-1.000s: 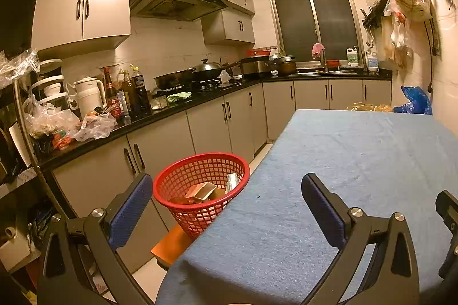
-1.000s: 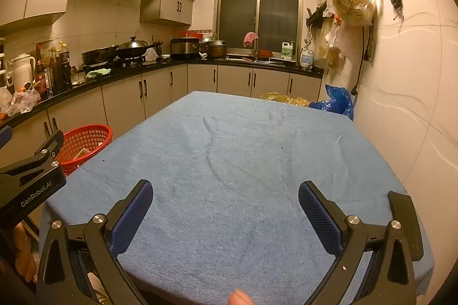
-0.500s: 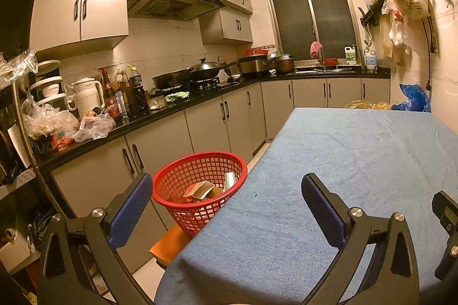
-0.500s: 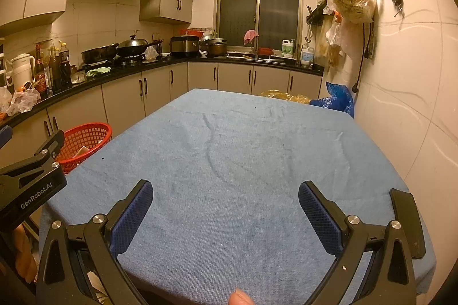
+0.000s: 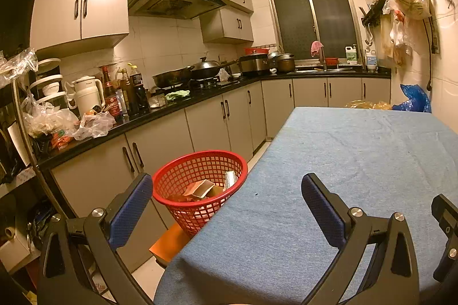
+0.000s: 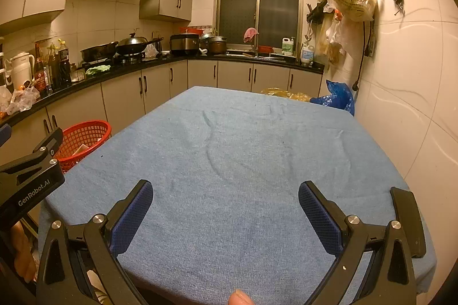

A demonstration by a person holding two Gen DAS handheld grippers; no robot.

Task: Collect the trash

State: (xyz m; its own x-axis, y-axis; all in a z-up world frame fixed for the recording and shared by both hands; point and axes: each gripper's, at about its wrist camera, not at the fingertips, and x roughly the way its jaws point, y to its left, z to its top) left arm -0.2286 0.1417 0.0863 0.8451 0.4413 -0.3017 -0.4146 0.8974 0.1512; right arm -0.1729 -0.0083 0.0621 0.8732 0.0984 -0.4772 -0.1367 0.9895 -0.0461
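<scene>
A red mesh basket (image 5: pixel 183 207) stands on an orange stool beside the table's left edge; it holds cardboard pieces and a silvery wrapper (image 5: pixel 200 188). The basket also shows in the right wrist view (image 6: pixel 86 133). My left gripper (image 5: pixel 226 190) is open and empty, over the table's near left corner, just right of the basket. My right gripper (image 6: pixel 224 196) is open and empty above the near part of the blue tablecloth (image 6: pixel 243 139). No trash lies on the cloth.
A counter with cabinets (image 5: pixel 206 118) runs along the left and back, crowded with bottles, kettle, pans and plastic bags (image 5: pixel 91 124). A blue bag (image 6: pixel 337 98) and a yellow bag (image 6: pixel 286 94) sit past the table's far edge. A tiled wall (image 6: pixel 406 104) is on the right.
Both grippers stay open and empty. The left view has drifted slightly; the basket sits about where it was. The right view is nearly unchanged.
</scene>
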